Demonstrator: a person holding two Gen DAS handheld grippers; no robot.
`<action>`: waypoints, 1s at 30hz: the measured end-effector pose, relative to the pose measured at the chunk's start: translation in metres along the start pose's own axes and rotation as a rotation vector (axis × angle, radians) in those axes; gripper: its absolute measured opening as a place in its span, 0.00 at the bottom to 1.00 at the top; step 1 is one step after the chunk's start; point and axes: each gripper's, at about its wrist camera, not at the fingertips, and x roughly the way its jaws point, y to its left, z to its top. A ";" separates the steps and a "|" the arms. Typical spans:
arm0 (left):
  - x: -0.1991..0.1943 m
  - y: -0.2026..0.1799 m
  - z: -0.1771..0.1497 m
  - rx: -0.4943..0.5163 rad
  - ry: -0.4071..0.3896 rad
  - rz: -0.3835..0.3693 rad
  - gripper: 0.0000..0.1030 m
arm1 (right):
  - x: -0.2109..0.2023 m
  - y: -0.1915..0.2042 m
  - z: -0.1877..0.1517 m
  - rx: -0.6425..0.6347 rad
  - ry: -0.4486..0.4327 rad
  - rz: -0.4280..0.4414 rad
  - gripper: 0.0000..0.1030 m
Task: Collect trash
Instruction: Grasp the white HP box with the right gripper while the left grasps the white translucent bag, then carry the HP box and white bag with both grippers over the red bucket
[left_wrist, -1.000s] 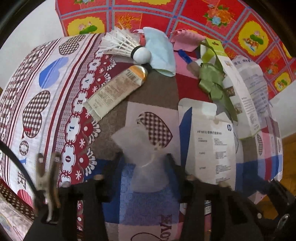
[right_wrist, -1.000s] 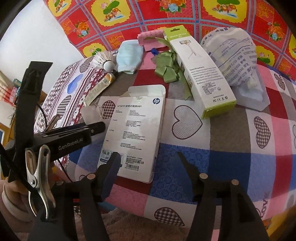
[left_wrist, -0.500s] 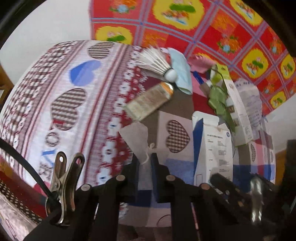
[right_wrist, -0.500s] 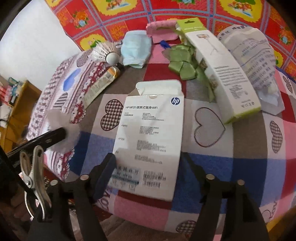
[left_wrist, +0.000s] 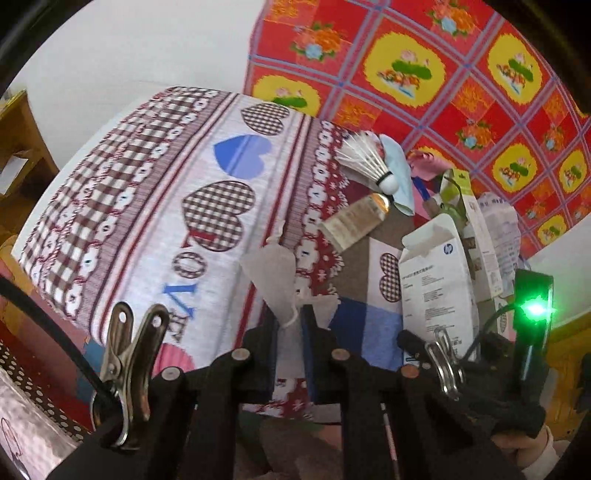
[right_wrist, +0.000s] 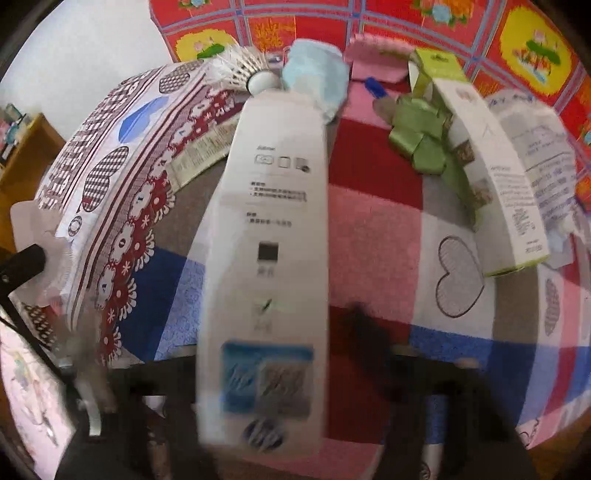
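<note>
Left tool (left_wrist: 291, 339) is clenched on a thin white wrapper (left_wrist: 275, 275), which sticks up from the fingers toward 12 o'clock, lifted off the bed (left_wrist: 147, 206). In the right view the same wrapper shows at the far 9 o'clock edge, past the side of the bed.

Right tool (right_wrist: 273, 373) has the white box (right_wrist: 273, 221) standing up between its fingers, filling the middle of the frame from 6 to 12 o'clock (that frame is pretty smeared, so I can't tell if it's actually clamped or just around it). In the left view the box sits at about 3 o'clock, right by the other tool.

The rest of the trash is bunched at the far end by the red cloth (right_wrist: 424, 22): shuttlecock (right_wrist: 243, 66), blue face mask (right_wrist: 317, 77), green ribbon (right_wrist: 424, 136), tall green-edged box (right_wrist: 491, 173) and a crumpled printed bag (right_wrist: 543, 147) at 2 o'clock. A flattened tube (left_wrist: 354, 221) lies just below the shuttlecock.

The heart-print side of the bed around 9 to 11 o'clock in the left view is bare, with the bed edge curving off below it.
</note>
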 end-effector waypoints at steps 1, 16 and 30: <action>-0.003 0.004 -0.001 -0.007 -0.004 -0.002 0.12 | 0.000 0.002 0.001 0.000 0.001 0.000 0.32; -0.062 0.078 -0.012 -0.112 -0.114 -0.007 0.12 | -0.060 0.094 0.009 -0.126 -0.147 0.135 0.31; -0.114 0.169 -0.035 -0.178 -0.184 0.032 0.12 | -0.070 0.223 -0.009 -0.261 -0.149 0.265 0.31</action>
